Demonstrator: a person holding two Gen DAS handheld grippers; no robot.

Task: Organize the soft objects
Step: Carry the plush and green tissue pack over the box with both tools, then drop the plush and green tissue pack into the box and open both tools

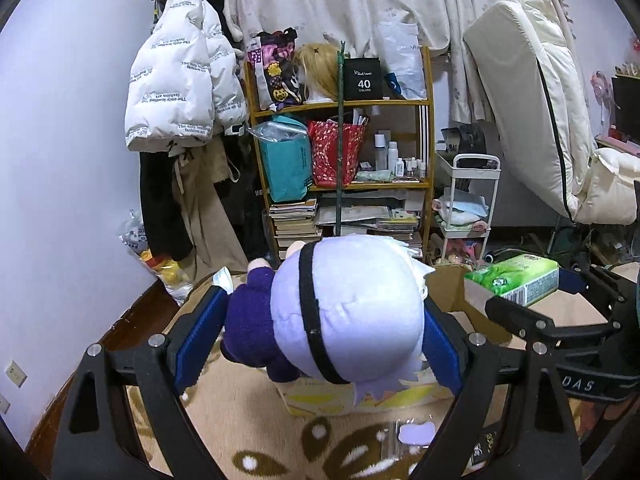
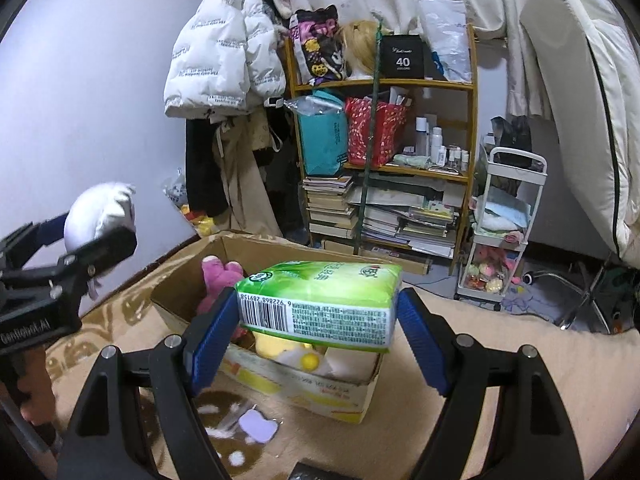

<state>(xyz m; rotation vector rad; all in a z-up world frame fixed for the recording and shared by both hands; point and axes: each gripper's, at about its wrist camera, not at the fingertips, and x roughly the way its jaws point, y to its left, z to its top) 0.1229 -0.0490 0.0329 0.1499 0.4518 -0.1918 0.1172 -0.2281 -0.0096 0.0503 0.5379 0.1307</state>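
My left gripper (image 1: pixel 320 336) is shut on a plush doll (image 1: pixel 344 312) with a pale lilac head, a black band and a dark purple body, held above the cardboard box (image 1: pixel 452 292). The doll's head also shows at the left in the right wrist view (image 2: pixel 100 216). My right gripper (image 2: pixel 316 328) is shut on a green pack of tissues (image 2: pixel 320 300), held over the open cardboard box (image 2: pixel 352 396). Inside the box lie a pink plush (image 2: pixel 218 280) and a yellow and white soft toy (image 2: pixel 296 354). The tissue pack also shows in the left wrist view (image 1: pixel 516 280).
The box stands on a beige and brown patterned rug (image 2: pixel 480 360). A small lilac cut-out in clear wrap (image 2: pixel 258 426) lies in front of it. Behind are a wooden shelf (image 2: pixel 384 160) of bags and books, a white cart (image 2: pixel 504 232), hanging coats (image 2: pixel 224 60) and a leaning mattress (image 2: pixel 580 100).
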